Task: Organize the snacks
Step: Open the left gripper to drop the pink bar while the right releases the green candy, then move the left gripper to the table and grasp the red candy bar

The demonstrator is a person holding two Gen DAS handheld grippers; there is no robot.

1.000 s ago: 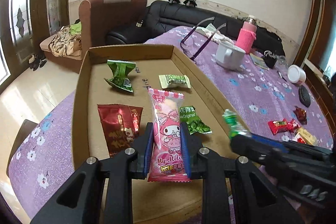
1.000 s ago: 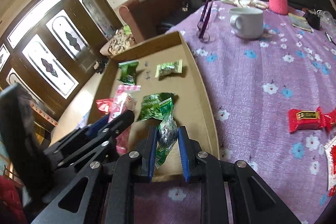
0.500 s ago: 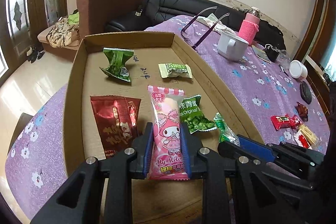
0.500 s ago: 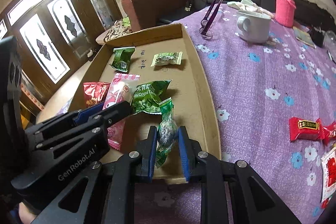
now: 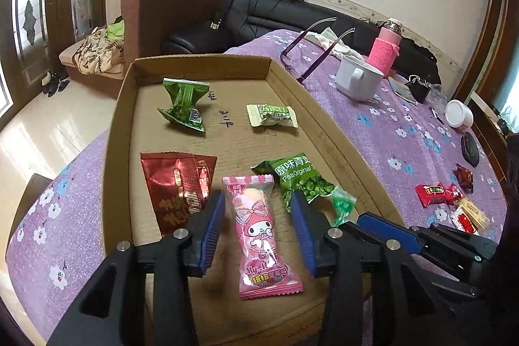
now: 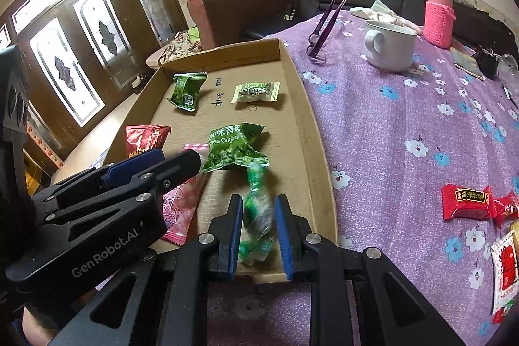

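A shallow cardboard tray (image 5: 120,125) (image 6: 316,132) lies on the purple flowered tablecloth. My left gripper (image 5: 258,227) is open; the pink My Melody snack pack (image 5: 261,232) lies loose on the tray floor between its pads. My right gripper (image 6: 258,219) is open around a clear green-wrapped candy (image 6: 258,209), which rests in the tray near its front edge. The tray also holds a red packet (image 5: 176,187), a green peas packet (image 5: 301,180), a dark green packet (image 5: 185,107) and a pale green candy (image 5: 271,115).
Red wrapped candies (image 6: 470,200) and other snacks (image 5: 467,214) lie on the cloth right of the tray. A white mug (image 6: 389,44), purple glasses (image 6: 324,25), a pink-sleeved bottle (image 6: 438,15) and a small white jar (image 5: 459,115) stand farther back. A sofa and armchair are behind.
Both grippers came down toward the tray floor and opened. The pink pack and the green-wrapped candy, held before, now lie released in the tray.
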